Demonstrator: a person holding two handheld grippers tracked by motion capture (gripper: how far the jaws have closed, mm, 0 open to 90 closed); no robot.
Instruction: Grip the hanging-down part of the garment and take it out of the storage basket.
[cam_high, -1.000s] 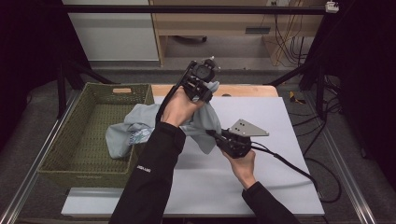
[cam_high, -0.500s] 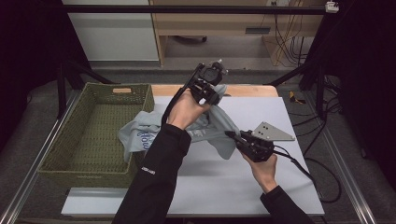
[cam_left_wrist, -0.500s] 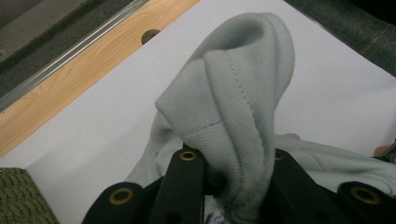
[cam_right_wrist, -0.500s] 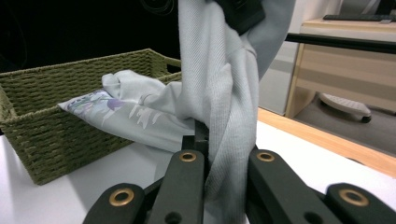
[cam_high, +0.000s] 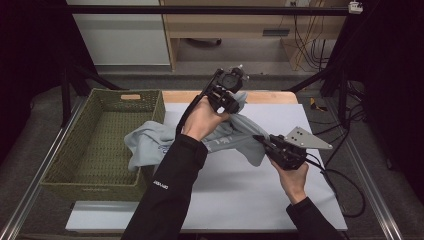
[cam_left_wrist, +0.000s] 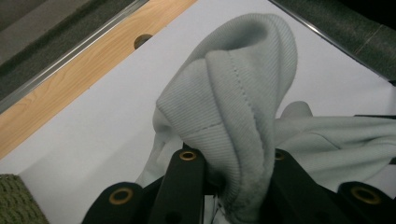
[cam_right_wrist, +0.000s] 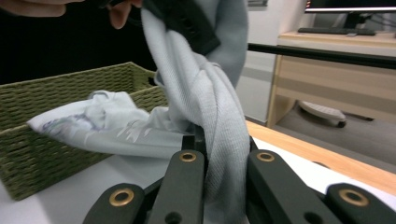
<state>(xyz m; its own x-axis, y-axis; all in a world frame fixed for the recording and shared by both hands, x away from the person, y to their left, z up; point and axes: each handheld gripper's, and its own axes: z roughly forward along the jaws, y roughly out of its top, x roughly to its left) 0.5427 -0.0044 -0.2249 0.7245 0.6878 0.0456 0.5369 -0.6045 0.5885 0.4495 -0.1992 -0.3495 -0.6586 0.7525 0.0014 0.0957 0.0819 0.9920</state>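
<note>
Sweatshirt (cam_high: 227, 137) looks soft, light and floppy; both the left gripper (cam_high: 231, 95) and right gripper (cam_high: 264, 143) have fingers clamped on bunched fabric, best grabbed at the thick ribbed hem.

A green woven basket (cam_high: 90, 150) with a wooden handle slot sits at the left end of the white tabletop (cam_high: 235, 195), whose far edge is bare wood. Beyond it stands a wooden desk (cam_high: 240, 25) with cables (cam_high: 305, 35) hanging at its right, and a black frame bar (cam_high: 200, 9) runs across above.
</note>
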